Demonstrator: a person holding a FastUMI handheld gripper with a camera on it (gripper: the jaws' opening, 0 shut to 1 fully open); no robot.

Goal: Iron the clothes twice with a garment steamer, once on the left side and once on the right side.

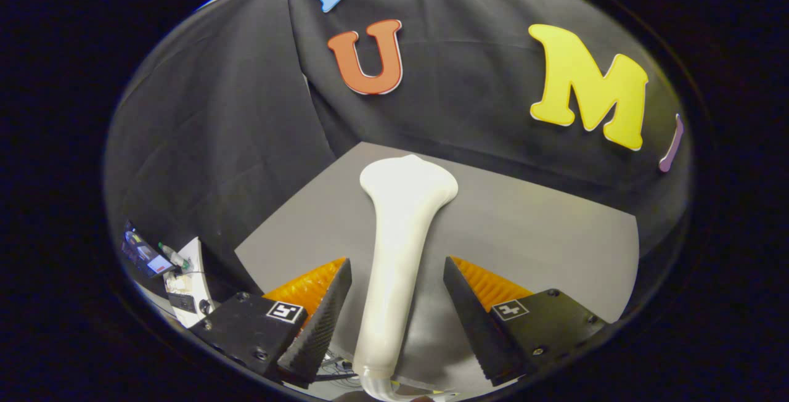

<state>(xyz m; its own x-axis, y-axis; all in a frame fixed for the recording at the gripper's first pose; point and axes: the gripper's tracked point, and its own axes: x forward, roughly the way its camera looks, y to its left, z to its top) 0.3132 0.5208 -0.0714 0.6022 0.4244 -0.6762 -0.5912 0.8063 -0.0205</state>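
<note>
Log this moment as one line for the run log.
tool: open, fingers either side of steamer handle, not touching | garment steamer: lying on grey table, head pointing away | ironing: not started

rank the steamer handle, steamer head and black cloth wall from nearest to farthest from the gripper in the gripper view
1. Steamer handle: between the open gripper fingers, not touching either.
2. Steamer head: beyond the fingertips, over the grey table.
3. Black cloth wall: farthest, behind the table.
</note>
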